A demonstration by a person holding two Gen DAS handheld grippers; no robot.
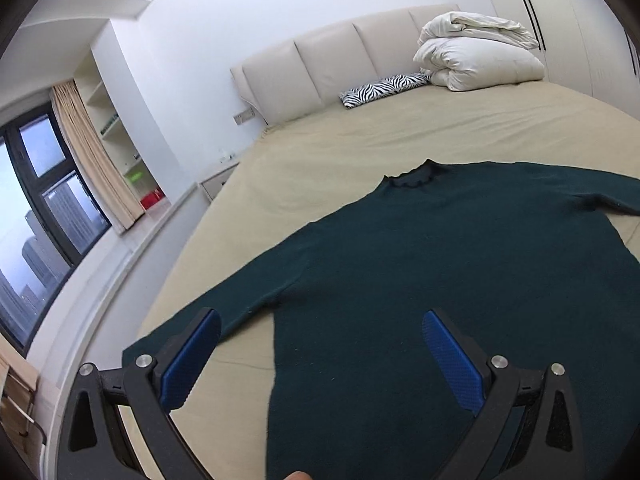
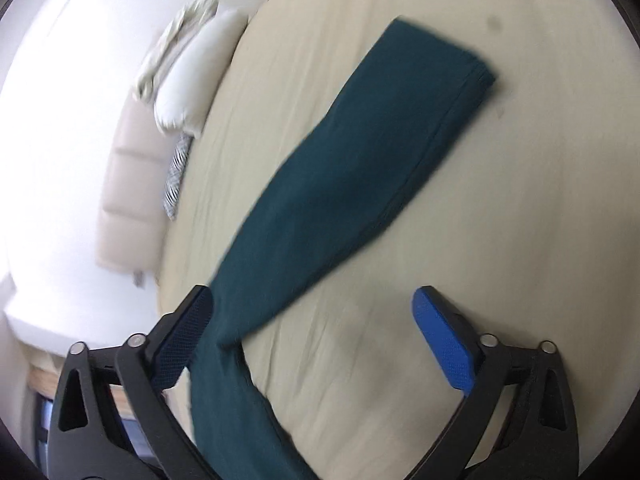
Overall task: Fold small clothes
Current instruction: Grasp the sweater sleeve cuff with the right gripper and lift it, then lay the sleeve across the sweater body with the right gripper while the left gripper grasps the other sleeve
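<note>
Left wrist view: I read the left gripper point(image 1: 320, 340) as released, its blue pads point(image 1: 192, 360) spread wide with nothing between them. It hovers above the near part of the dark green sweater point(image 1: 420, 280), over the gap where the left sleeve point(image 1: 224, 300) meets the body. The sweater lies flat on the beige bed sheet point(image 1: 320, 152), collar point(image 1: 412, 178) toward the headboard point(image 1: 304, 68) and hem toward the foot edge of the bed. The left sleeve runs toward the window-side edge. A folded white duvet point(image 1: 476, 56) and a zebra-print pillow point(image 1: 384, 90) sit at the head end, well apart from the garment.

Right wrist view: the right gripper point(image 2: 312, 328) is likewise released and grasps nothing. The right sleeve point(image 2: 360, 168) passes under its left pad point(image 2: 184, 340) and extends across the sheet, cuff point(image 2: 468, 64) lying flat. This view is blurred, so I cannot tell whether the pad touches the cloth.

Judgement: the garment is spread and no fold is yet made; the step in hand is the first sleeve fold. Next move calls for lowering each gripper onto a sleeve, pinching a single edge cleanly, and carrying it inward over the body without dragging the sheet.
</note>
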